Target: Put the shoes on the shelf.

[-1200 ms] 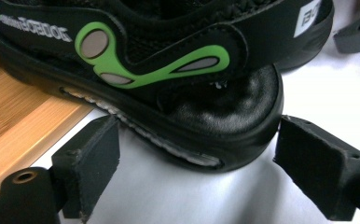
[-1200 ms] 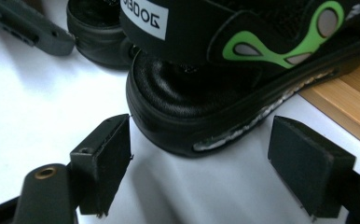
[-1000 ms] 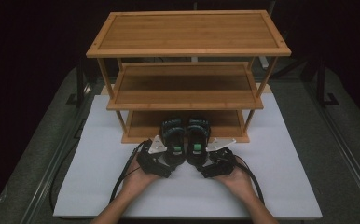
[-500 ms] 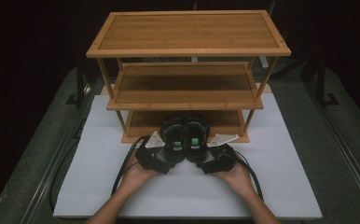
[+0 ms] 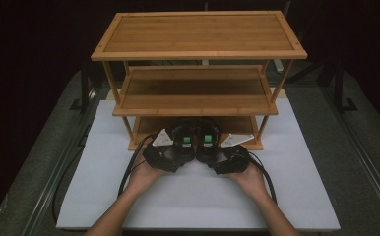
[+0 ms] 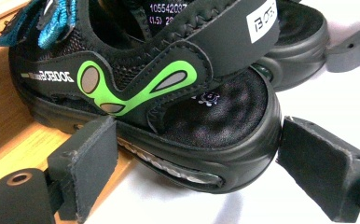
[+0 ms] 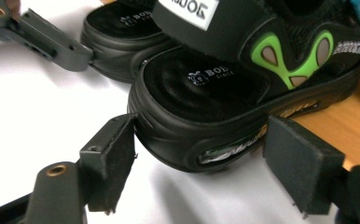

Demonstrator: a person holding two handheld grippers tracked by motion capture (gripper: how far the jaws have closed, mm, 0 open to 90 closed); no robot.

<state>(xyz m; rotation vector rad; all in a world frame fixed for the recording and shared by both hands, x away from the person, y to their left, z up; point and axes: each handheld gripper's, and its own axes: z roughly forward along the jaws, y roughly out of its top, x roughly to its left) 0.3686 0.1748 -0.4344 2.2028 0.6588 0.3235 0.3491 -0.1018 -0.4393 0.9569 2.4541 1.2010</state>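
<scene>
Sandals, two black ones with green side patches, sit side by side at the front edge of the bamboo rack's [image 5: 198, 49] bottom shelf [image 5: 237, 124], heels out toward the person over the white mat [image 5: 188, 196] that covers the desk [image 5: 355, 162]. In the high view the left sandal [image 5: 185, 140] and the right sandal [image 5: 207, 140] are just beside each other, touching or very nearly so.

From the left gripper view, the left sandal's heel overhangs the wooden shelf edge, with the sole partly on the wood and partly above the white mat. The left tongs [image 6: 194, 163] stand spread to either side of that heel; one pad lies at the sole's side and the other is just clear of the heel's rim, so they seem not to be pinching it, though contact on the near pad is hard to judge. Their jaws have just been closing with the heel between them.

From the right gripper view, the right tongs [image 7: 199, 161] likewise straddle the right sandal's heel, spread, each pad close to the rubber sole without clearly pressing on it. These jaws too have just been closing around the heel.

Both hands, the left hand [image 5: 143, 174] and the right hand [image 5: 249, 177], rest low over the mat.
</scene>
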